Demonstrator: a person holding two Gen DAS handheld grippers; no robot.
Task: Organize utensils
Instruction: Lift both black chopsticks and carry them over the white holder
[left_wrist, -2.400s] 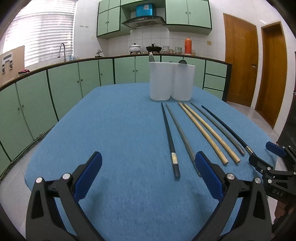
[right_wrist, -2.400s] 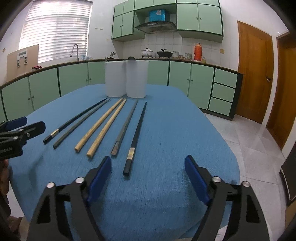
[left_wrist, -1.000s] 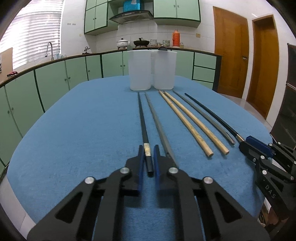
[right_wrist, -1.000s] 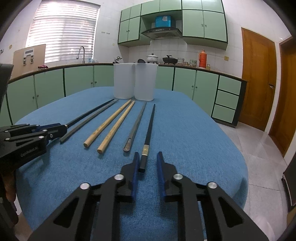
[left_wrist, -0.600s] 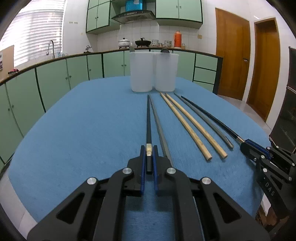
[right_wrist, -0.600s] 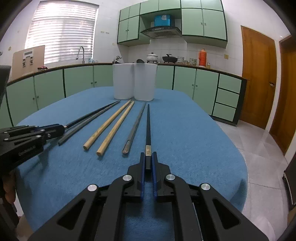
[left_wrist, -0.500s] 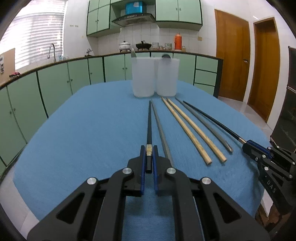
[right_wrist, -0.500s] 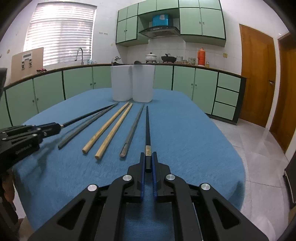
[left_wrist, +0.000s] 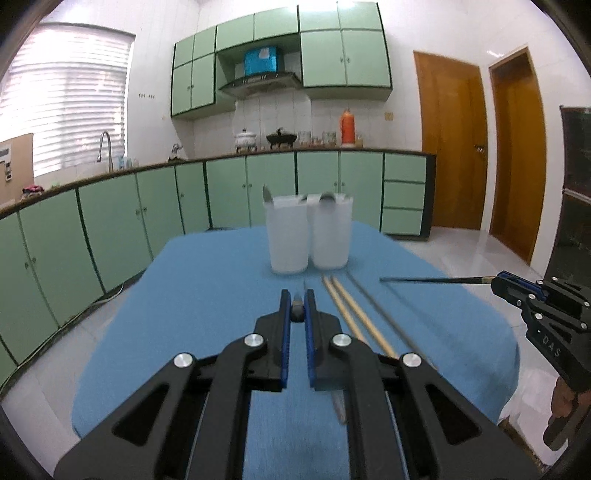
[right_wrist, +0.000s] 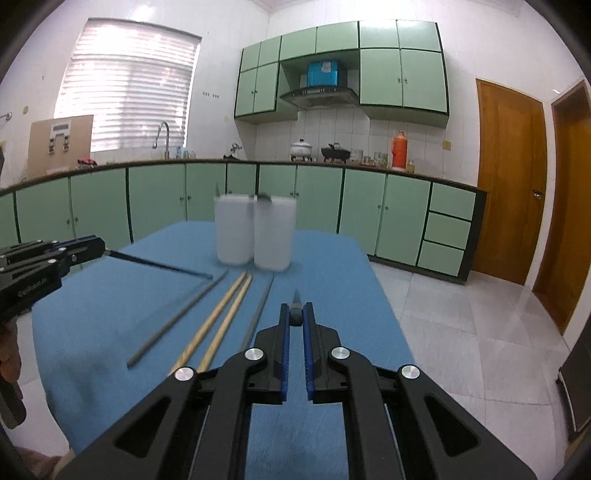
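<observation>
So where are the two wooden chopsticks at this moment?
The wooden chopsticks lie side by side on the blue table, between two grey chopsticks, in front of the white holder. In the right wrist view they are left of the right gripper.

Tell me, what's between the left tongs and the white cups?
Left wrist view: just bare blue cloth, plus the black chopstick those left tongs grip pointing toward the white cups.
</observation>
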